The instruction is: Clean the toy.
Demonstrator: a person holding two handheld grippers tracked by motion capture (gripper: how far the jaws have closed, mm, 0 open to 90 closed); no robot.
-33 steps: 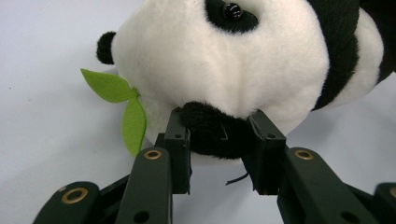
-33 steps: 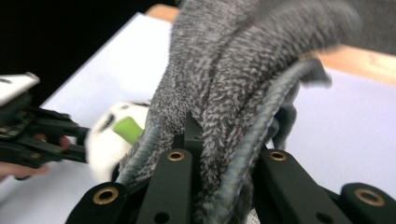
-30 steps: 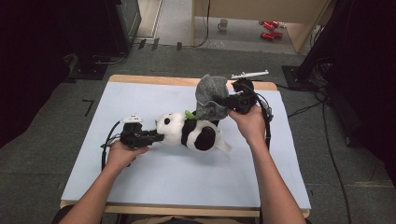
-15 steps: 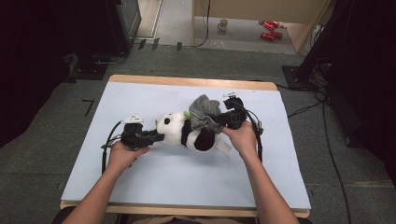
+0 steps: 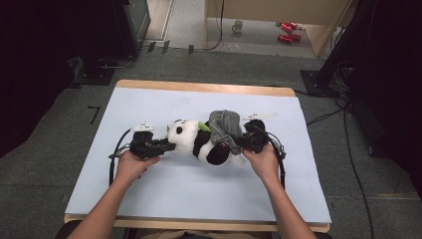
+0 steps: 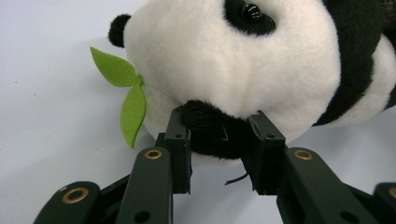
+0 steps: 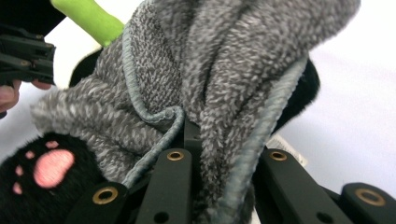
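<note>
**Our table and what lies on it**

We work at a wooden table (image 5: 209, 87) covered by a pale blue sheet (image 5: 164, 204). On the sheet, near its middle, lies a plush panda (image 5: 191, 142) on its side, head toward our left. A white strip (image 5: 260, 116) lies just beyond it, toward the far right.

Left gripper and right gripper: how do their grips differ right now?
The left gripper is clamped on the plush panda's black ear; the right gripper pinches the grey knitted garment. The left sits at the head end, the right at the body end. Both are shut on soft material.
</note>
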